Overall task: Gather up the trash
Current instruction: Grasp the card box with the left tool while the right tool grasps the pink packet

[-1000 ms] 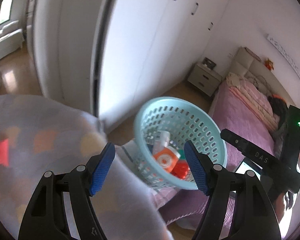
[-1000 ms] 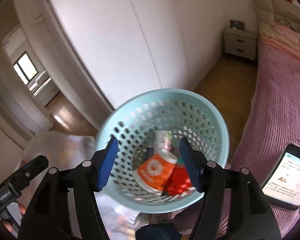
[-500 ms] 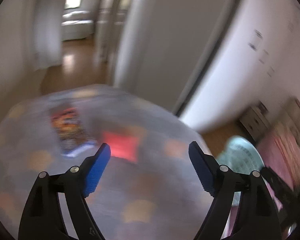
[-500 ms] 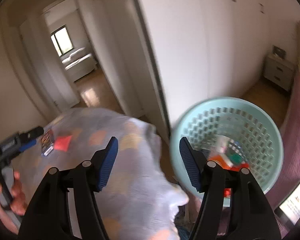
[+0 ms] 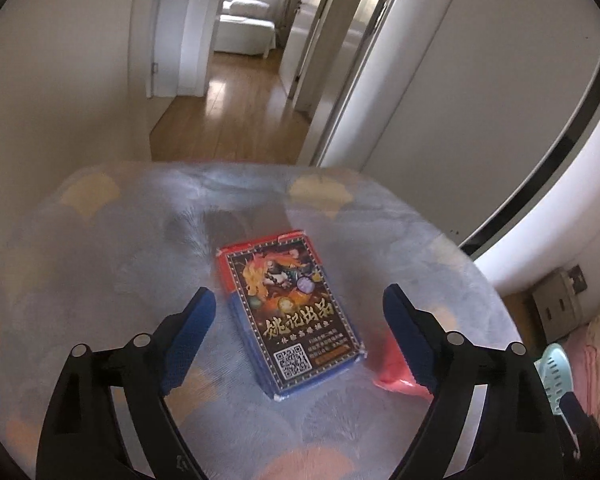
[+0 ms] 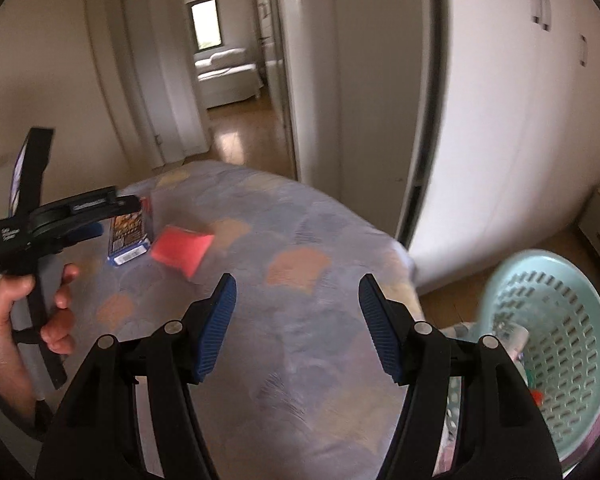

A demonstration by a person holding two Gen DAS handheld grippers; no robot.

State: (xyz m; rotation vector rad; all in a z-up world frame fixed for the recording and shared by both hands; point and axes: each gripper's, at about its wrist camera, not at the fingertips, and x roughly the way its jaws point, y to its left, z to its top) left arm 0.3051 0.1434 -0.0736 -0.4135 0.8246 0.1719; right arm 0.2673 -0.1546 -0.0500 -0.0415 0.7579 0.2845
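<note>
While its jaws are opening, the left gripper [image 5: 296,320] hangs over a card box [image 5: 292,316] lying flat on the patterned bedspread [image 5: 100,260], the box between the fingers but untouched. Just beside it lies a red packet [image 6: 182,250]. The right gripper [image 6: 294,322] hovers empty, jaws apart. The mint basket [image 6: 552,344] stands off the bed's corner.

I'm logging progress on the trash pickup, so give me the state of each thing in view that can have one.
Dark illustrated card box: flat on the quilt, not gripped.
Small red packet: on the quilt beside the box, untouched.
Pale green perforated plastic basket: upright, trash inside.
Left gripper: jaws opening, straddling the box, pads clear.
Right gripper: open, empty.
</note>
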